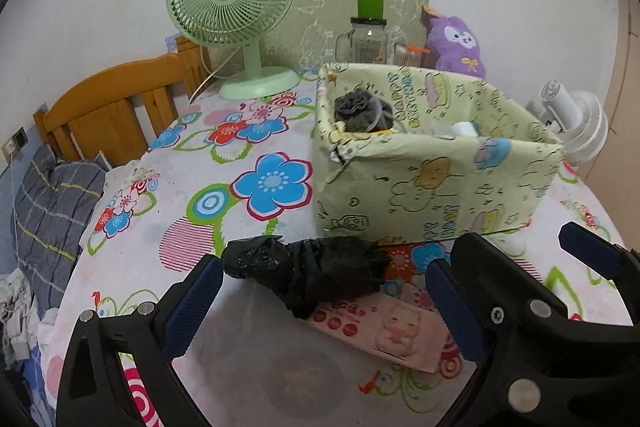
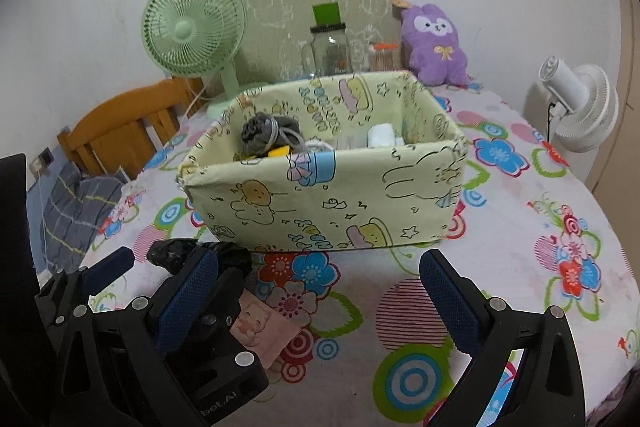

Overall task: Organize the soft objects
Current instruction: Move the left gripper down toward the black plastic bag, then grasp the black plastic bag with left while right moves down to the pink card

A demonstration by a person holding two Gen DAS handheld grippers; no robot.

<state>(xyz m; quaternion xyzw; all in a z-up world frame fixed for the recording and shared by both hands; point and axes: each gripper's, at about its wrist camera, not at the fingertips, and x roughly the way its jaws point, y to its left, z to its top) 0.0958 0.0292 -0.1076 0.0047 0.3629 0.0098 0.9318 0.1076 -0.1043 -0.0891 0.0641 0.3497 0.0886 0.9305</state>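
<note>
A crumpled black plastic bag [image 1: 308, 271] lies on the floral tablecloth, partly on a pink tissue pack [image 1: 396, 331], just in front of the yellow cartoon-print box [image 1: 432, 183]. My left gripper [image 1: 320, 303] is open, its jaws on either side of the bag, not touching it. The box holds a grey bundle [image 1: 360, 109] and a white item [image 1: 464, 128]. In the right wrist view my right gripper [image 2: 320, 303] is open and empty in front of the box [image 2: 328, 203]; the bag [image 2: 192, 255] shows at lower left behind the left gripper.
A green fan [image 1: 232, 11], a glass jar [image 1: 368, 39] and a purple plush [image 1: 456, 43] stand at the back by the wall. A white fan [image 2: 580, 107] is at the right. A wooden headboard [image 1: 112, 111] and bedding lie off the table's left edge.
</note>
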